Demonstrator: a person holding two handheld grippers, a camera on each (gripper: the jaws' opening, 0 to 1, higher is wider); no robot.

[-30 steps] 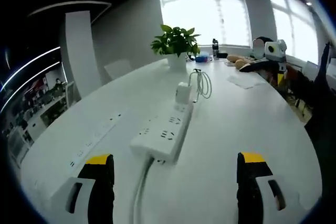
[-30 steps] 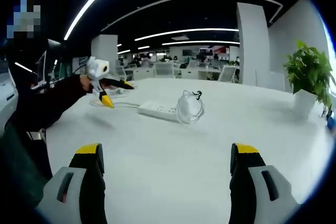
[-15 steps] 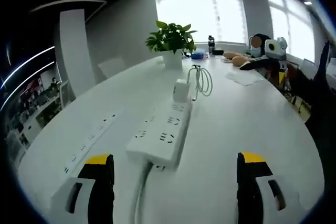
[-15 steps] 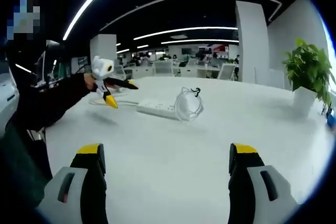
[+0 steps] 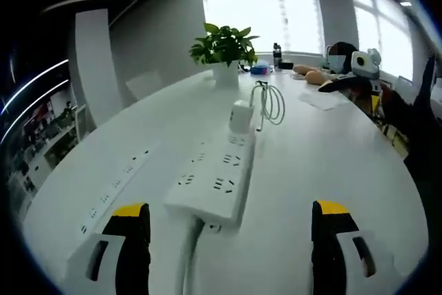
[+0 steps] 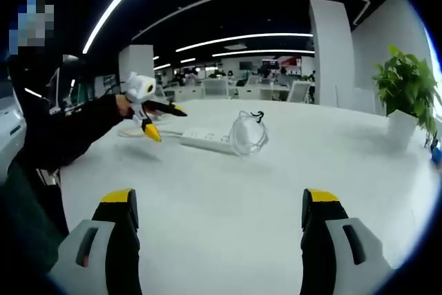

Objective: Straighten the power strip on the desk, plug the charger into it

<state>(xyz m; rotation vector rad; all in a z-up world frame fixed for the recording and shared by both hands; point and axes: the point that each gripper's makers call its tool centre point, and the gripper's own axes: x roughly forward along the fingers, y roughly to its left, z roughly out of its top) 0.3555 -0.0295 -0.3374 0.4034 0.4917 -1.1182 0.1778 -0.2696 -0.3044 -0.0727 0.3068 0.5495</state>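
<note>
Straightening looks the step in hand: the left tool [image 5: 231,240], wide open and empty, faces the power strip [image 5: 210,179] end-on. Next it must close on the strip's near end; the right tool [image 6: 217,240] is open and empty too.

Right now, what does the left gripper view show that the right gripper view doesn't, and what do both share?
Left gripper view: the power strip's sockets face-on, the strip's cord trailing toward the camera, bright windows, and the right gripper across the desk.

Right gripper view: the left gripper held above the strip's end, and office ceiling lights.

Both: the white power strip, the charger's coiled cable, the potted plant, the white desk.
</note>
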